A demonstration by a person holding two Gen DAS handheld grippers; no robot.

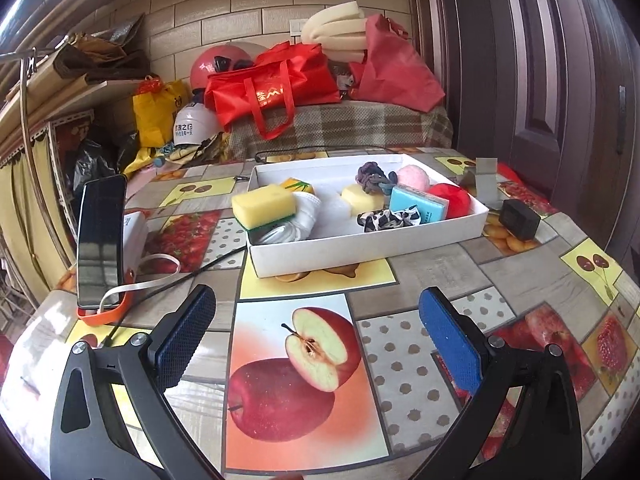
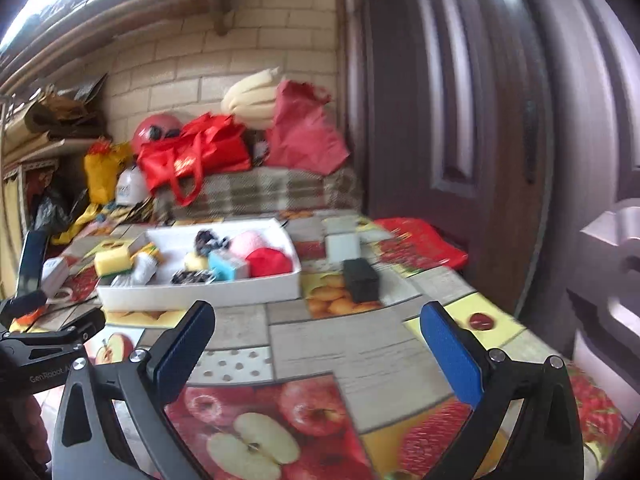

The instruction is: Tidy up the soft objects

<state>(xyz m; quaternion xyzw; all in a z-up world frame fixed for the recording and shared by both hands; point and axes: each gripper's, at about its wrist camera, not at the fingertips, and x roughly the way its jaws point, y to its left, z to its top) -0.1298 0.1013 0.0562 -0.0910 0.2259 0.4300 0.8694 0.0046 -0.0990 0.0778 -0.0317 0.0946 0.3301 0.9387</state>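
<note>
On the fruit-print tablecloth [image 1: 432, 268], the white box [image 1: 360, 240] ahead holds sponges, scrunchies and pompoms. My left gripper [image 1: 316, 328] and right gripper [image 2: 316, 332] hover wide apart, empty.

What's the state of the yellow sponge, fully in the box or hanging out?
Partly out. The yellow sponge sits tilted at the left end of the white box, overhanging its rim, propped on a white cloth.

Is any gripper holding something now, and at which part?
Nothing is held. The left gripper and the right gripper are both open and empty above the table.
</note>
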